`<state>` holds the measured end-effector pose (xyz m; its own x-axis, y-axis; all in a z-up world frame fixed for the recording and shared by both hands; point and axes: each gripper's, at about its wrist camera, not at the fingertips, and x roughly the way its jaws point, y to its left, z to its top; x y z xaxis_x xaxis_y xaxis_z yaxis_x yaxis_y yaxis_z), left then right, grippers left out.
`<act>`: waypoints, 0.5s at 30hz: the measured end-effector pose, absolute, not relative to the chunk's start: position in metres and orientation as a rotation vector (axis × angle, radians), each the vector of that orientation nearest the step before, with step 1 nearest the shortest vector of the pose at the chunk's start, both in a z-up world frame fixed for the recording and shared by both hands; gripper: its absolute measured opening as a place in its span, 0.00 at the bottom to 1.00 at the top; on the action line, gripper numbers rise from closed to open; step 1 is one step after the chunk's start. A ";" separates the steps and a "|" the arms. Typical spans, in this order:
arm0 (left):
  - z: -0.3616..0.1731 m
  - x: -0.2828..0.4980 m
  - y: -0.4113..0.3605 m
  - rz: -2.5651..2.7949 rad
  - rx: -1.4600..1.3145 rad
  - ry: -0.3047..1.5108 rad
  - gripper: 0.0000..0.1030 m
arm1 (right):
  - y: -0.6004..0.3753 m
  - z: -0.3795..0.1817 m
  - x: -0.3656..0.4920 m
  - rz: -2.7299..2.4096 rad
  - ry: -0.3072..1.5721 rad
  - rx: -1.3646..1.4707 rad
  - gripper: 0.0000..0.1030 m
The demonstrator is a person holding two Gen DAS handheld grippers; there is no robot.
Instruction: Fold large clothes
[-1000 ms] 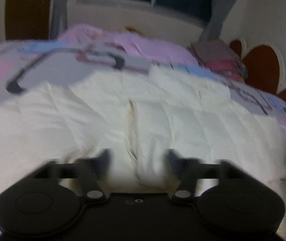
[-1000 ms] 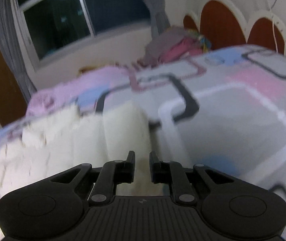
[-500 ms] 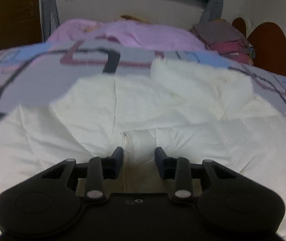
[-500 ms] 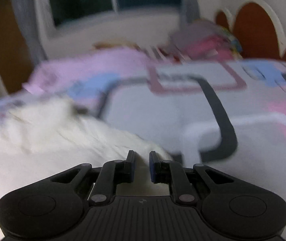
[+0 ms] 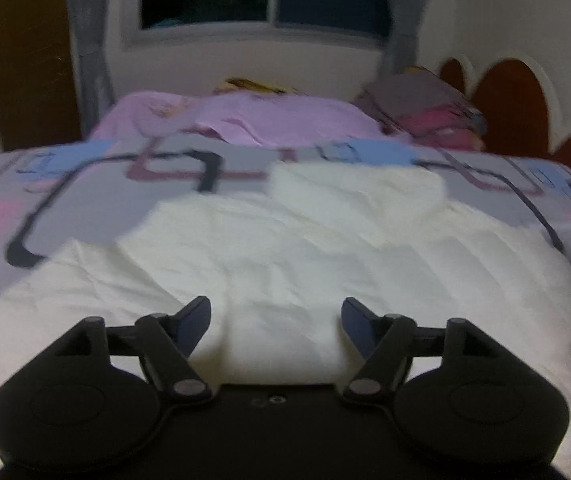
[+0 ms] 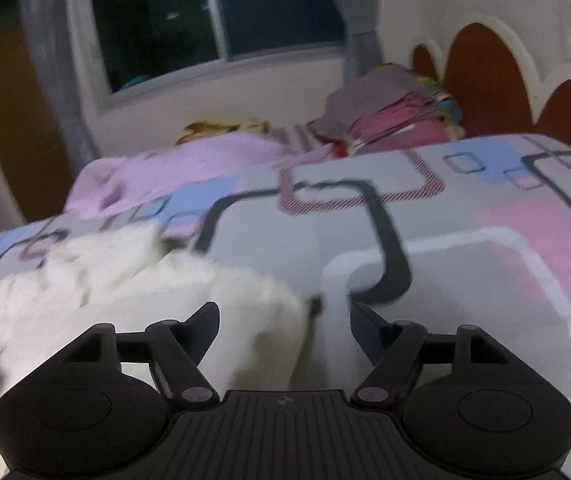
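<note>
The white padded garment (image 5: 325, 248) lies spread on the bed (image 6: 465, 280), straight ahead of and beneath the left tool (image 5: 276, 312); from the right tool (image 6: 285, 320) it sits ahead and to the left, its rounded near edge (image 6: 277, 320) falling between the jaws. Both tools have just been opening: each now stands with its jaws well apart and grips nothing, the fabric under them lying free. The garment looks thick, quilted and puffy, so it is probably light for its bulk, very soft and springy, and likely to bulge back open after a fold. A pinch on a single outer edge or corner should hold better than a bite into the padded middle. Its surface may be smooth and slippery, though blur hides the weave. Beyond it lie a pink cloth (image 5: 245, 120) and a stack of clothes (image 6: 397, 120).
</note>
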<state>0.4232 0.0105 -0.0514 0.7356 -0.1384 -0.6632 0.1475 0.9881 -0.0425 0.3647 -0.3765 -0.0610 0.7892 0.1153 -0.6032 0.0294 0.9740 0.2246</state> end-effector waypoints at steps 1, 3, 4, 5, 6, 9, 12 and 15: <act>-0.055 0.421 0.005 -0.174 0.006 0.738 0.66 | -0.369 -0.064 0.360 0.061 0.680 0.223 0.46; -0.065 0.417 -0.006 -0.186 0.012 0.763 0.63 | -0.354 -0.074 0.353 0.088 0.726 0.218 0.41; -0.071 0.417 -0.010 -0.194 0.024 0.775 0.63 | -0.349 -0.080 0.351 0.090 0.744 0.221 0.41; -0.077 0.416 -0.015 -0.192 0.061 0.792 0.63 | -0.342 -0.090 0.351 0.076 0.788 0.206 0.41; -0.084 0.417 -0.018 -0.186 0.094 0.813 0.64 | -0.334 -0.102 0.359 0.051 0.836 0.180 0.41; -0.102 0.419 -0.010 -0.187 0.078 0.843 0.66 | -0.333 -0.118 0.364 0.022 0.874 0.214 0.41; -0.099 0.418 -0.007 -0.176 0.085 0.839 0.65 | -0.331 -0.105 0.358 0.014 0.839 0.210 0.41; -0.086 0.409 -0.001 -0.154 0.076 0.786 0.71 | -0.335 -0.088 0.343 0.000 0.761 0.227 0.41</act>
